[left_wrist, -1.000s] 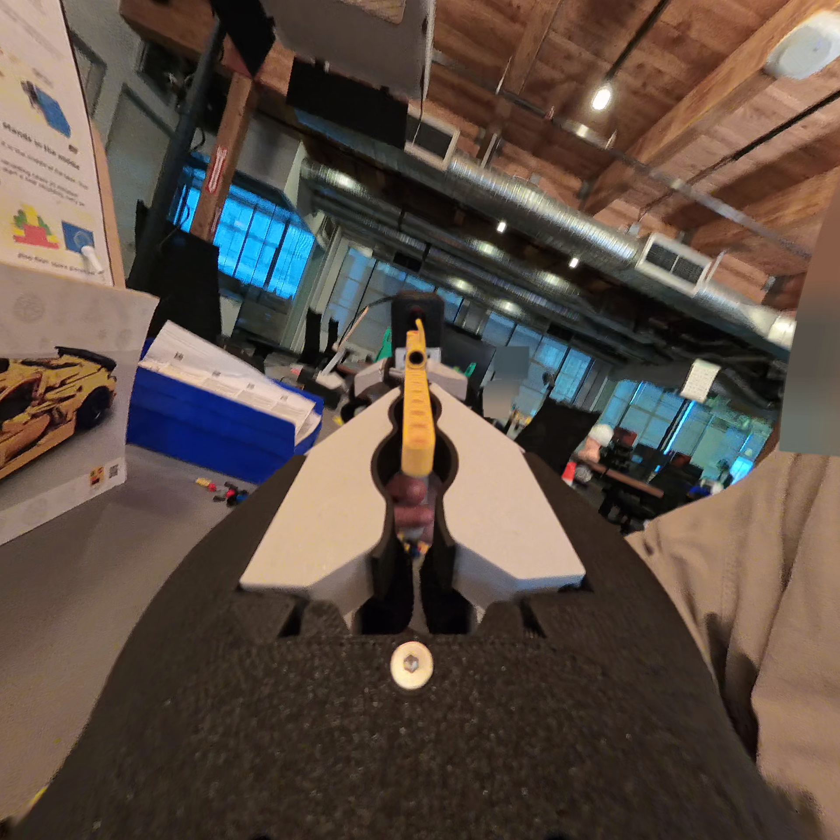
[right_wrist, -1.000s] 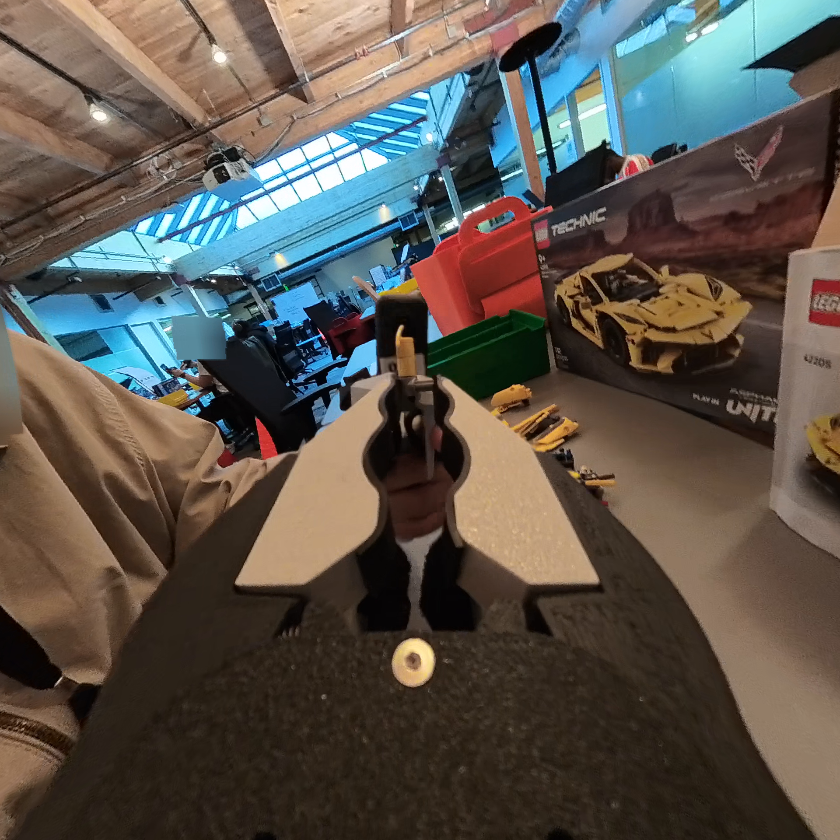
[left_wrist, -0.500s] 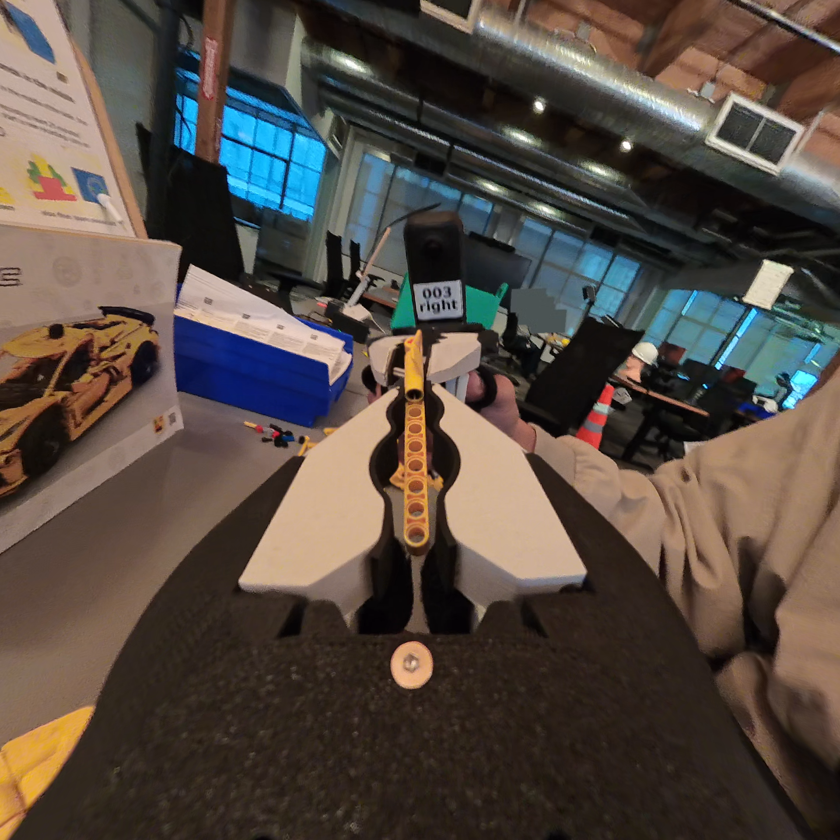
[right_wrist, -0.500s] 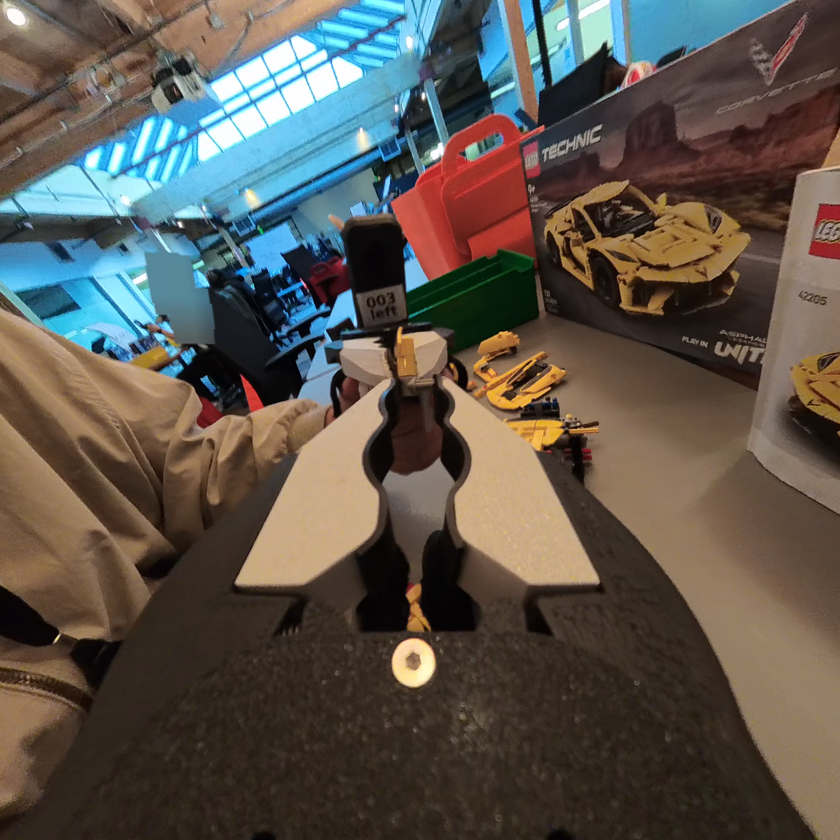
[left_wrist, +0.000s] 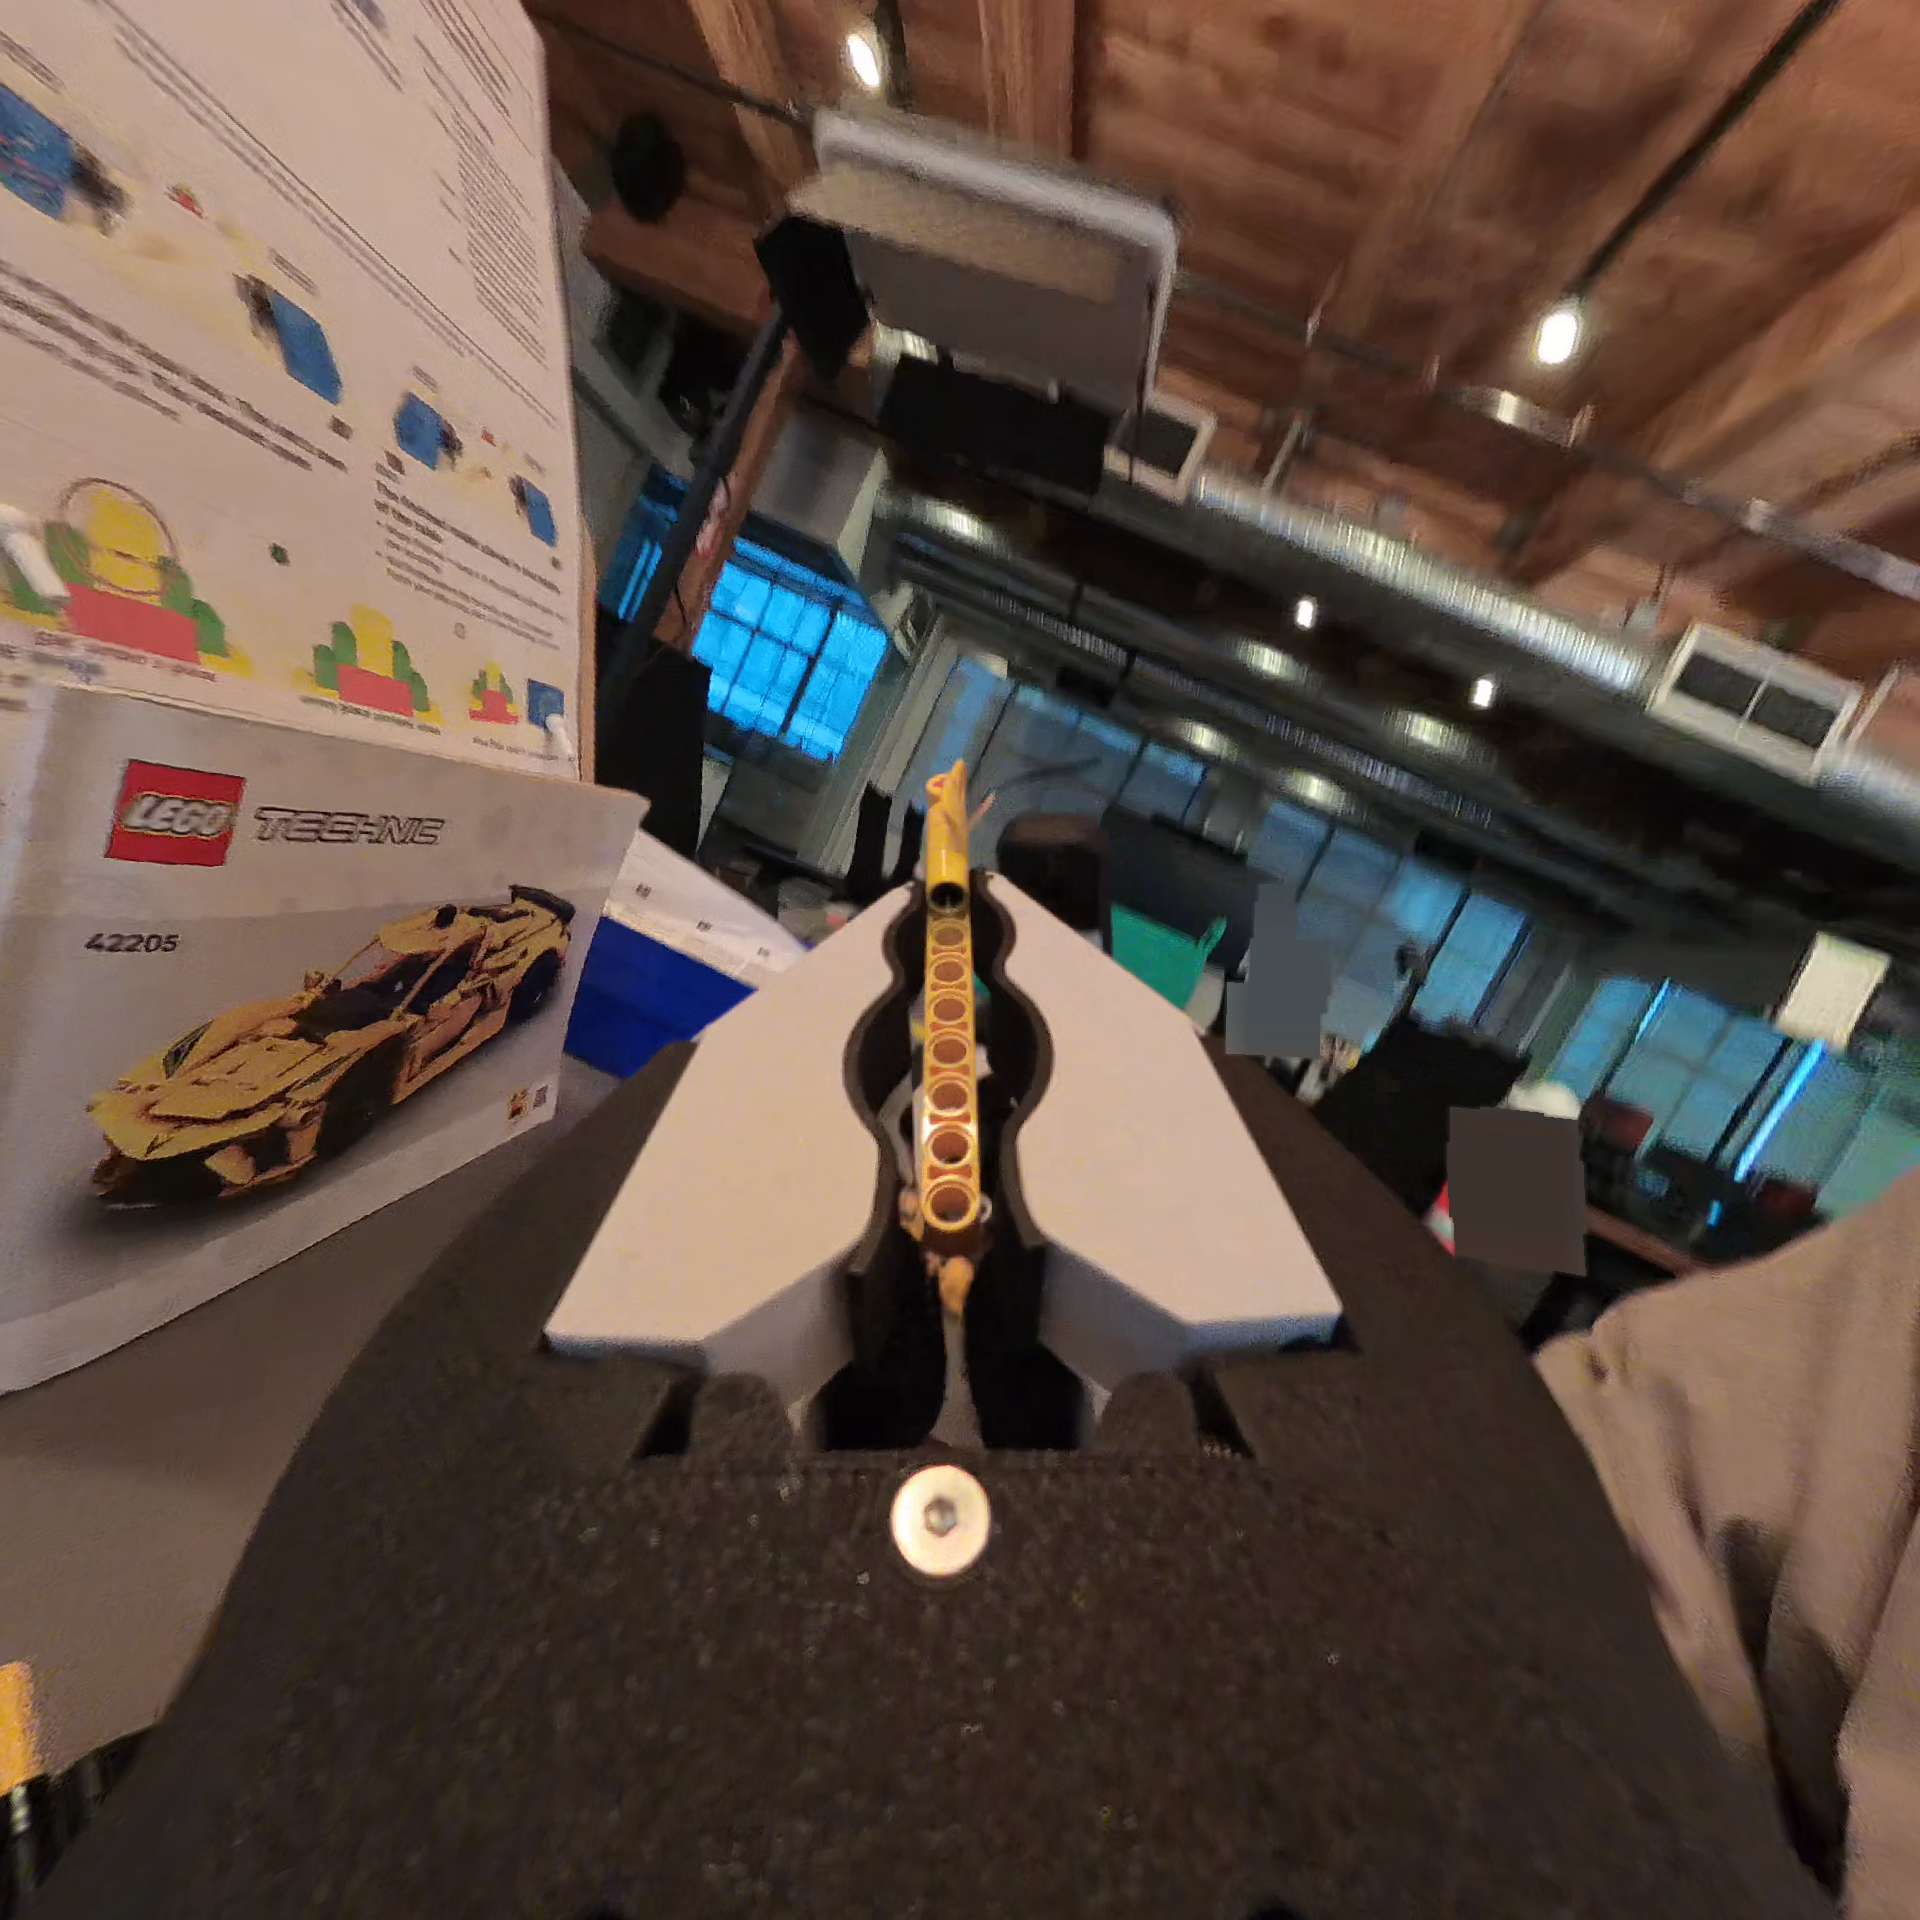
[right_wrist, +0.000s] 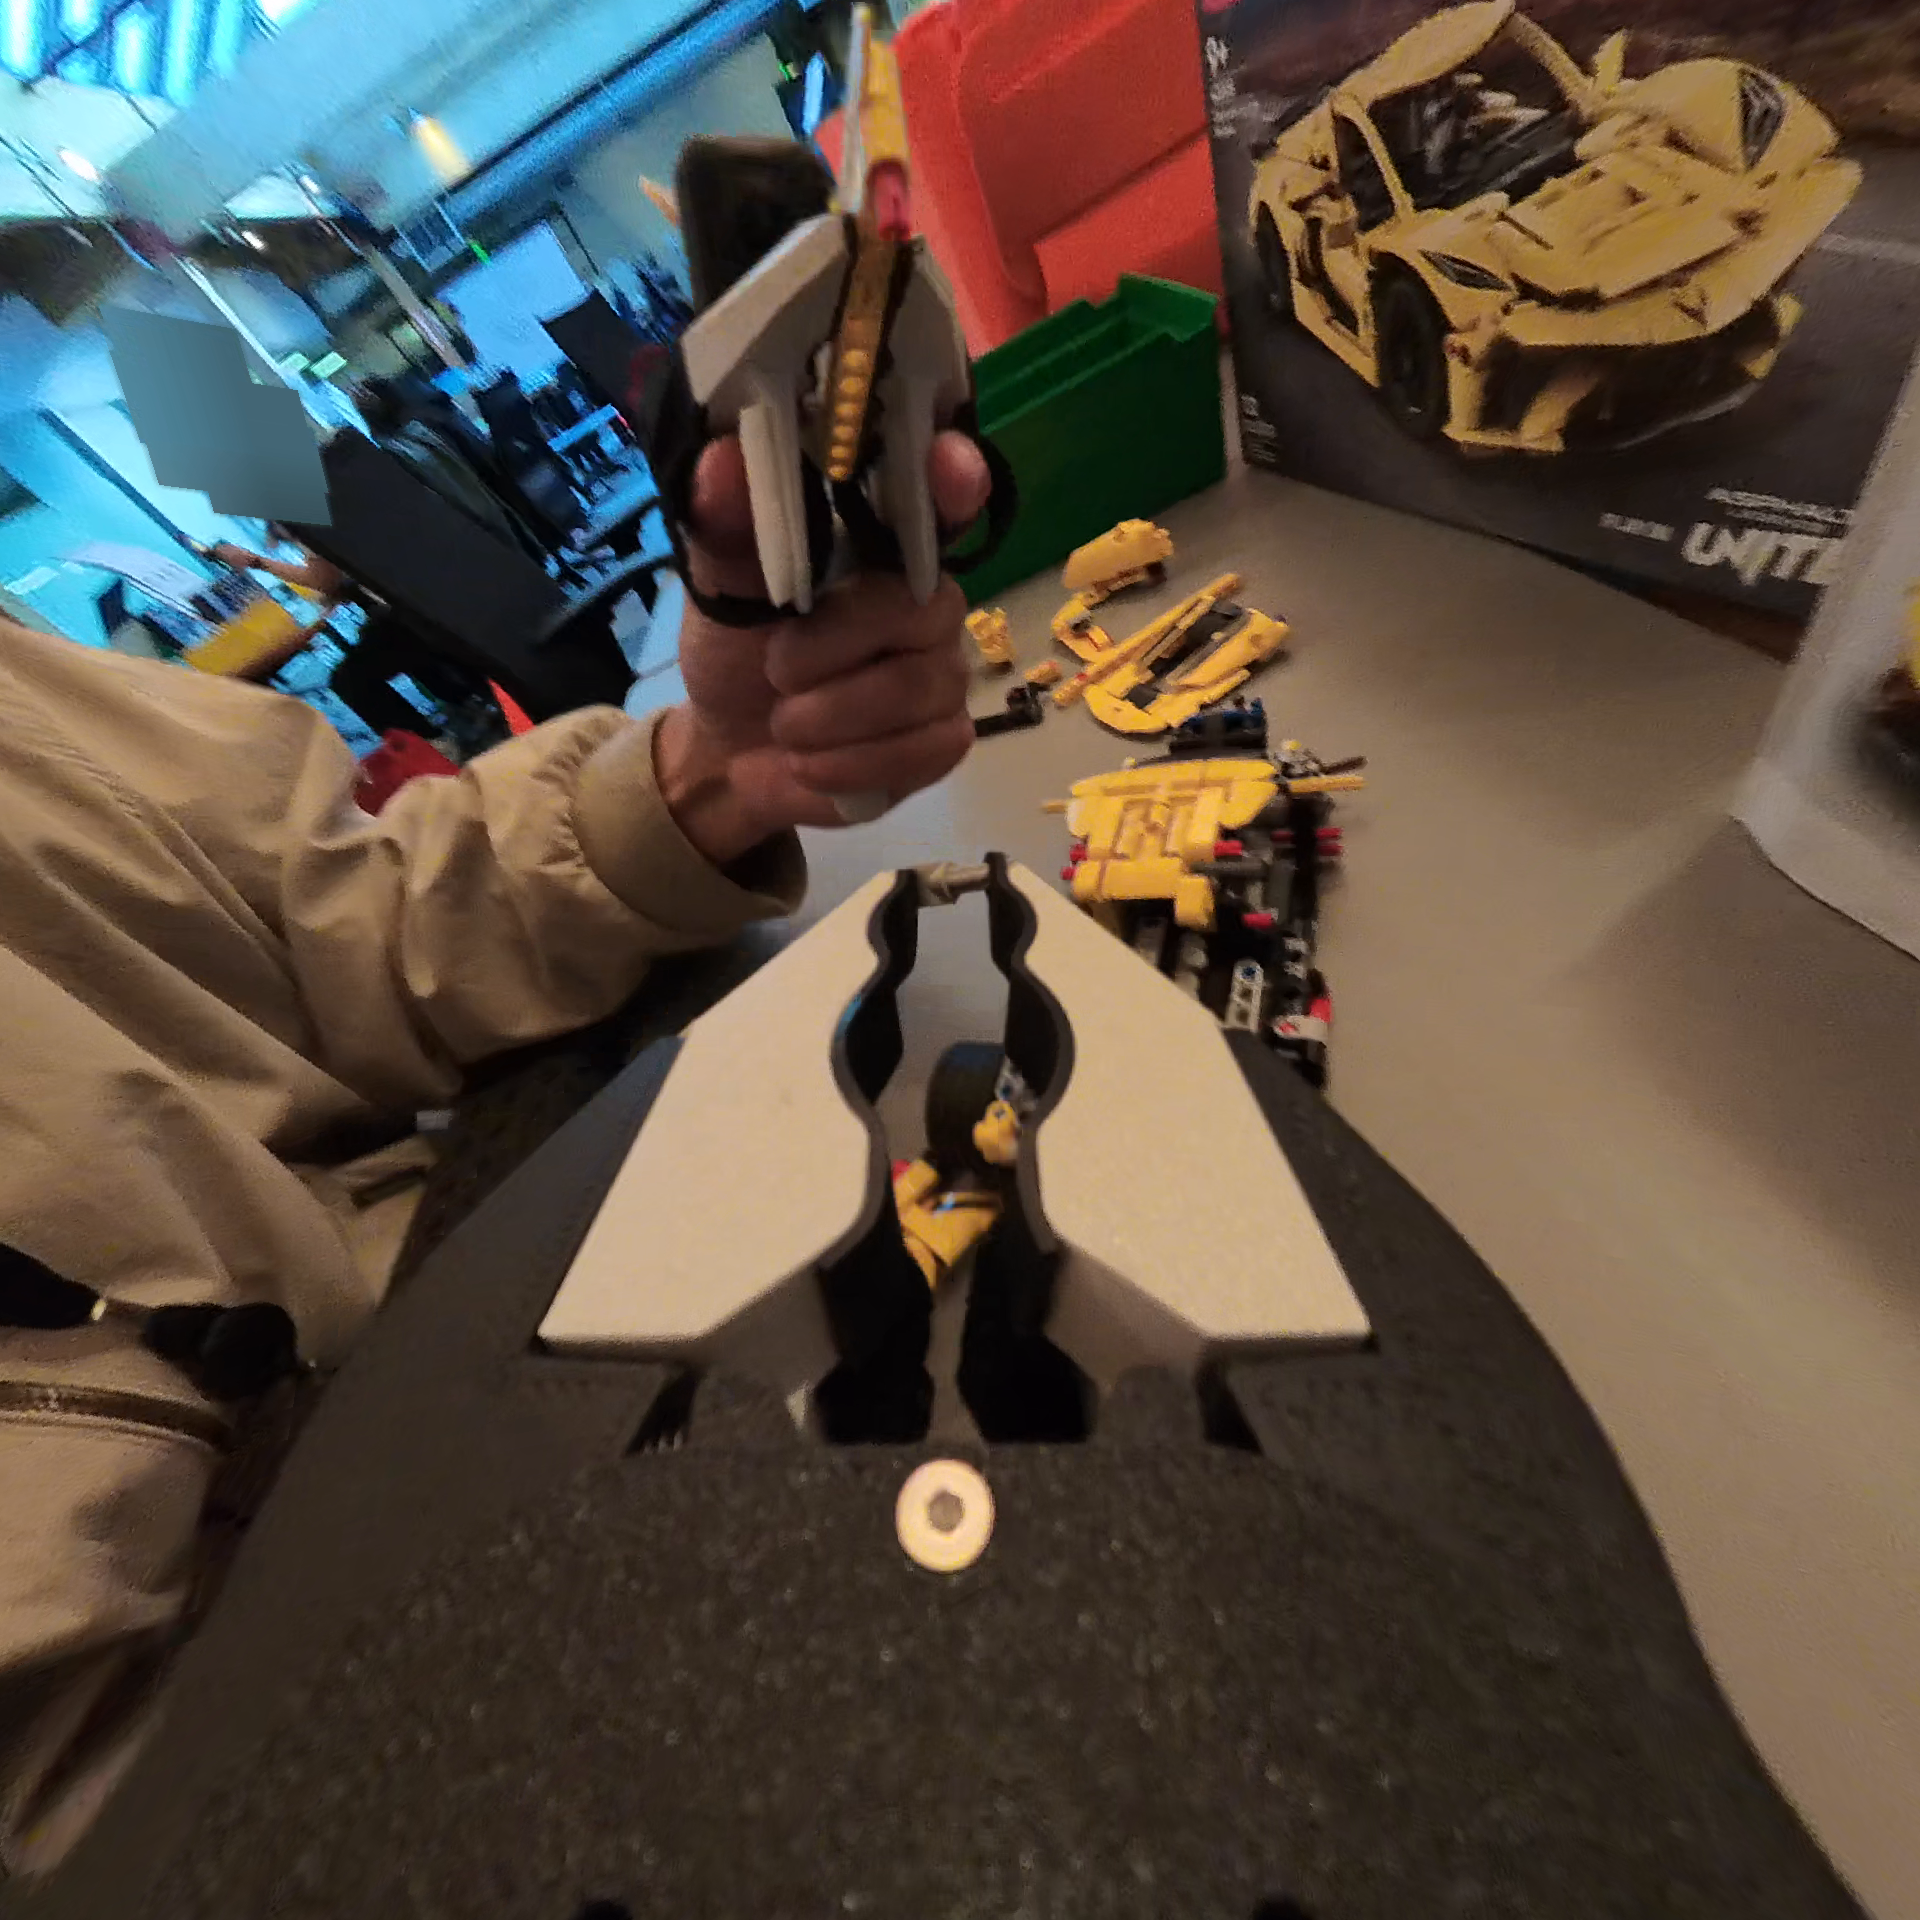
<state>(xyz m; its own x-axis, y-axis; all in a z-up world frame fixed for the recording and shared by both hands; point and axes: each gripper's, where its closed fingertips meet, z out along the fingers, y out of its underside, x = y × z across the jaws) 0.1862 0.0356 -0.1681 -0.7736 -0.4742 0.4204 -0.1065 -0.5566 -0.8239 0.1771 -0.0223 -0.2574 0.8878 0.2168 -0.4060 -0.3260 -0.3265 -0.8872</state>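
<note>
In the left wrist view, a white printed booklet with a yellow car picture (left_wrist: 291, 1029) stands at the left on the smooth grey counter (left_wrist: 125, 1496), with a blue plastic bin (left_wrist: 649, 992) behind it. At centre, the left tongs (left_wrist: 948, 904), pale matte wedges with wavy black inner edges on a grainy black foam-like body, are clamped together on a long, thin yellow plastic beam pierced by a row of round holes (left_wrist: 948, 1049). The beam runs along the gap and sticks out past the tips. At the right edge is a beige fabric sleeve (left_wrist: 1766, 1507).

In the right wrist view, the same creased sleeve fills the left side. A bare hand (right_wrist: 831, 665) grips the left tongs, raised well above the counter with the beam in them. Below, the right tongs (right_wrist: 951, 878) stand slightly apart, pinching a small grey plastic pin (right_wrist: 948, 876) crosswise at the tips. Beyond them, on the counter, lies a partly built yellow and black brick car chassis (right_wrist: 1205, 862), with loose curved yellow panels (right_wrist: 1164, 644) farther back. Behind these are a green plastic bin (right_wrist: 1101, 405), a red plastic case (right_wrist: 1049, 135) and a glossy cardboard box showing a yellow car (right_wrist: 1538, 260).
</note>
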